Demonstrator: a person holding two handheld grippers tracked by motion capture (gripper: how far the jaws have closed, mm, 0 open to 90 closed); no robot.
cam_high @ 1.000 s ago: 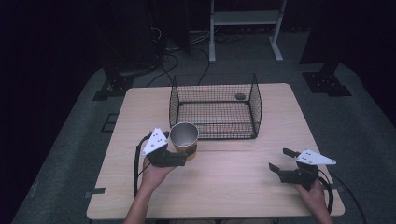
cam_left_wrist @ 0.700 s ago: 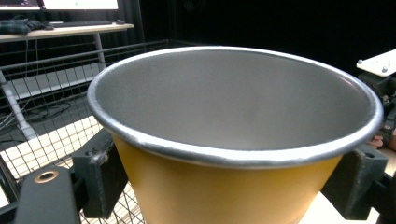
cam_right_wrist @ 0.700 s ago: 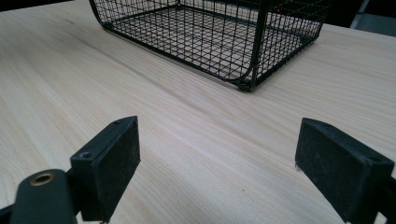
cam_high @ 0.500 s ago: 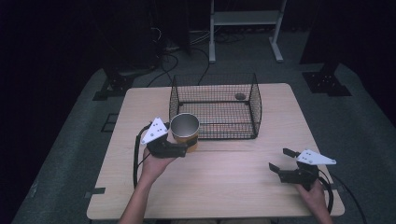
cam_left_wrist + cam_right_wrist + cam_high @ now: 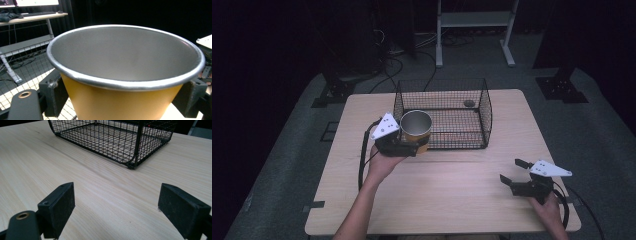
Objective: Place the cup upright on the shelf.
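An orange cup (image 5: 415,131) with a silver lining hangs upright in the air at the front left corner of a black wire basket (image 5: 484,117). My left gripper (image 5: 418,145) is shut on it, one jaw on each side of the cup's wall (image 5: 120,105). The cup's inside looks empty in the left gripper view. A small dark round object (image 5: 469,103) lies on the basket's floor near its back right. My right gripper (image 5: 514,171) rests low over the table's front right, open, with bare wood between its pads (image 5: 60,205). The basket's near corner (image 5: 131,165) shows ahead of it.
The light wooden table (image 5: 447,195) stands on a grey mat. A white shelf frame (image 5: 474,20) and cables stand on the floor behind. Dark stand bases sit at the mat's left and right back corners.
My left gripper has carried the cup up and away from the person, to the basket's front left corner. The right gripper has stayed put.
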